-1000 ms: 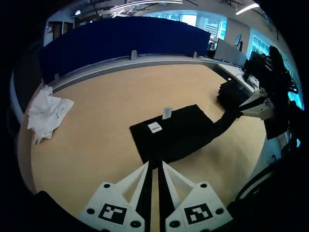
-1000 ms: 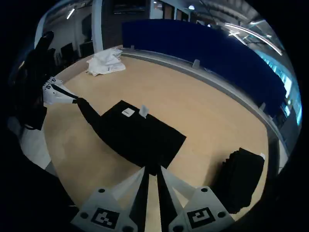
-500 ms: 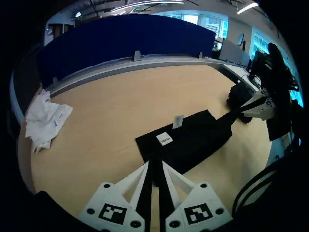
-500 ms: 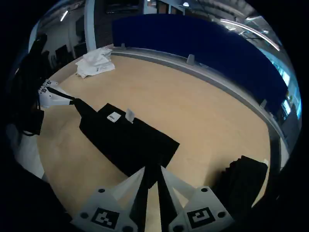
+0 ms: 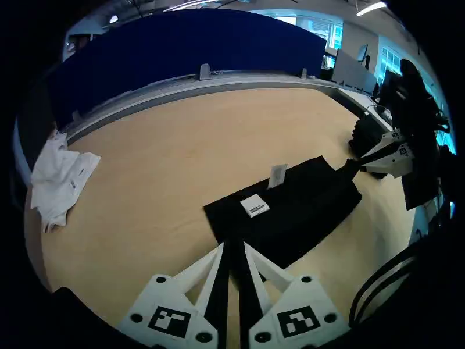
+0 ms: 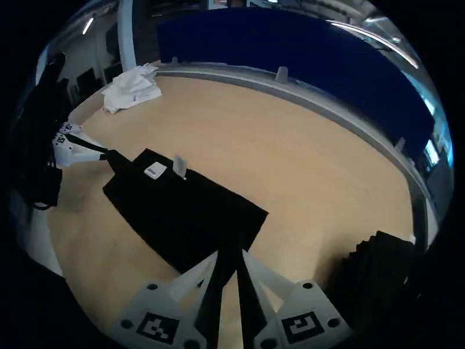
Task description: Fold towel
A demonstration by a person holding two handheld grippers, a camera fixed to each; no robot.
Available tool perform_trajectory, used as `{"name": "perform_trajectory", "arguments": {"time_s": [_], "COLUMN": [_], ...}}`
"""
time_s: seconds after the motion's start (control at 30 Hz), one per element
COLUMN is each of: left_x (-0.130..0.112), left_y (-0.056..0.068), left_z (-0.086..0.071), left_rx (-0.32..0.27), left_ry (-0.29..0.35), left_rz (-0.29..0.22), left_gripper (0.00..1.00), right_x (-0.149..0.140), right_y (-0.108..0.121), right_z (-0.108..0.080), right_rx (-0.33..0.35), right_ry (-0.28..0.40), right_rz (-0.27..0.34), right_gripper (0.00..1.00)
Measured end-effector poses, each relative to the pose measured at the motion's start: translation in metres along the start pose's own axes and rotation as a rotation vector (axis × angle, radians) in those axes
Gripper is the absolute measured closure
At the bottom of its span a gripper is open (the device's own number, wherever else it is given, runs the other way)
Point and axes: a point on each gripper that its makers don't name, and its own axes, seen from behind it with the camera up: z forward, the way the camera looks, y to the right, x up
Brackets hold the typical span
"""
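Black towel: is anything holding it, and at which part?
Yes. The left tongs pinch one corner of the black towel; the right tongs pinch the corner at its opposite end.

No writing here can be read.
The black towel [image 5: 302, 200] carries two white tags: a flat tag [image 5: 254, 206] with faint print too small to make out, and an upright tag [image 5: 277, 175] that looks blank from here. Square black-and-white markers [image 5: 170, 321], coded patterns rather than letters or numbers, sit on both finger bases of the left claw [image 5: 232, 247] and of the right claw [image 6: 228, 256].
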Motion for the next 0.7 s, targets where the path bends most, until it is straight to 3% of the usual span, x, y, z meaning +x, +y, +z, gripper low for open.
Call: {"name": "perform_trajectory", "arguments": {"time_s": [0.43,0.53,0.7], "left_x": [-0.003,-0.001,0.000], "left_y": [-0.008,-0.011,-0.017], "left_z": [0.037,0.040,0.044], "left_rx": [0.004,0.011,0.026], "left_ry": [-0.008,-0.007,-0.008], "left_rz": [0.014,0.026,0.038], "left_gripper": [0.91,0.91,0.85], "right_x": [-0.010,-0.011,-0.011], "right_y": [0.010,0.012,0.019], "right_z": [0.038,0.042,0.046], "right_rx": [-0.039,-0.055,-0.092], "right_ry": [-0.028,-0.031,-0.032], "right_rz": [-0.007,-0.008,-0.017], "right_gripper": [0.77,0.68,0.41]}}
